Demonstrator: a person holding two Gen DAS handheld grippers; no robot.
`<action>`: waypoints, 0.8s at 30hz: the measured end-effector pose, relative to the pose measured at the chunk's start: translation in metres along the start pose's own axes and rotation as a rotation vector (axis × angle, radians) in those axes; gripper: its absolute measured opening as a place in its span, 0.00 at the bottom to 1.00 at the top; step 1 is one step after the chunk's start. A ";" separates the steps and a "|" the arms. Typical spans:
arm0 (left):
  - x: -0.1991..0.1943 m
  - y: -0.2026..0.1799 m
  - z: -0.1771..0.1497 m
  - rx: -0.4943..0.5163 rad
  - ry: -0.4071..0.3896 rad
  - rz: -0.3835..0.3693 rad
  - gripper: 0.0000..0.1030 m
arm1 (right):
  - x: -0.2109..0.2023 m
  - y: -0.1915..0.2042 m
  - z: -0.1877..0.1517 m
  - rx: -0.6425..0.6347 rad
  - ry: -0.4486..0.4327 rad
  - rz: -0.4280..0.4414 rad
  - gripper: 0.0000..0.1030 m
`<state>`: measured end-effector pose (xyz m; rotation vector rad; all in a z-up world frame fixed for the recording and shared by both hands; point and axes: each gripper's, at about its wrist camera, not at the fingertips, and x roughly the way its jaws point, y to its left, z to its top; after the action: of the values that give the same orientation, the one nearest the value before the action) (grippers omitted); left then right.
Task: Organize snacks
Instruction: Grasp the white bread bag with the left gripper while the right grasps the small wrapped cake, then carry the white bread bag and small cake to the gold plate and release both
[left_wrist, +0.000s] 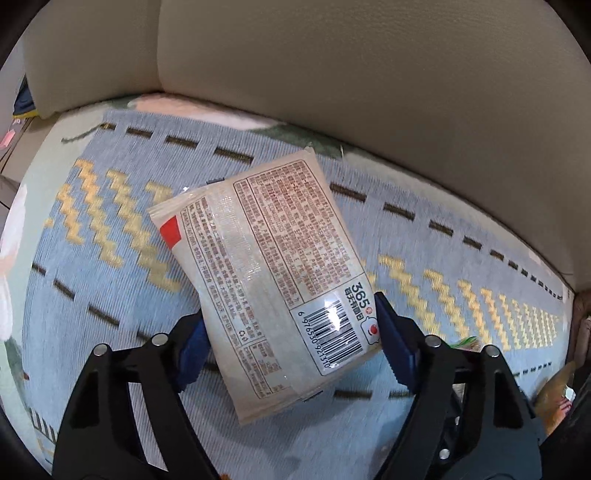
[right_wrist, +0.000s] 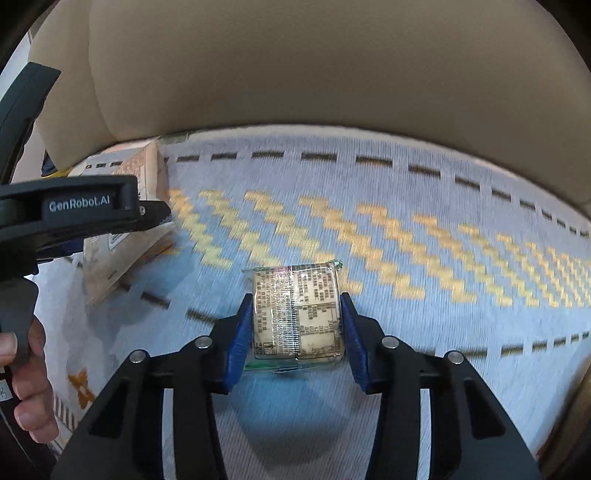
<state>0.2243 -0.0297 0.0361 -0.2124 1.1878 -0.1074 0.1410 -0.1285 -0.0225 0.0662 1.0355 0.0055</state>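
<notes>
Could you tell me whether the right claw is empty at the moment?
No, the right claw is closed on a small clear-wrapped snack pack, with a blue pad pressed against each side.

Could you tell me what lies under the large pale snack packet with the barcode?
The blue woven mat with yellow zigzags shows around the large pale snack packet with the barcode; anything directly underneath is covered.

wrist cams | close, facing down | both see rug (left_wrist: 110, 258)

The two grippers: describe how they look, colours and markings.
Both the left gripper and right gripper have glossy black plastic linkage arms with round silver pivot pins and ridged blue finger pads. The left one's black body carries white "GenRobot.AI" lettering.
</notes>
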 end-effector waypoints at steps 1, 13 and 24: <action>-0.002 0.002 -0.003 -0.004 0.003 -0.005 0.77 | -0.003 -0.004 -0.008 0.009 0.003 0.006 0.43; -0.058 0.026 -0.107 -0.006 0.076 -0.036 0.74 | -0.114 -0.038 -0.060 0.171 -0.049 0.048 0.43; -0.160 -0.086 -0.153 0.253 -0.057 -0.155 0.74 | -0.235 -0.133 -0.088 0.373 -0.213 0.004 0.43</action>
<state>0.0258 -0.0991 0.1455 -0.0842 1.0883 -0.3831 -0.0579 -0.2649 0.1274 0.3997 0.8131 -0.1875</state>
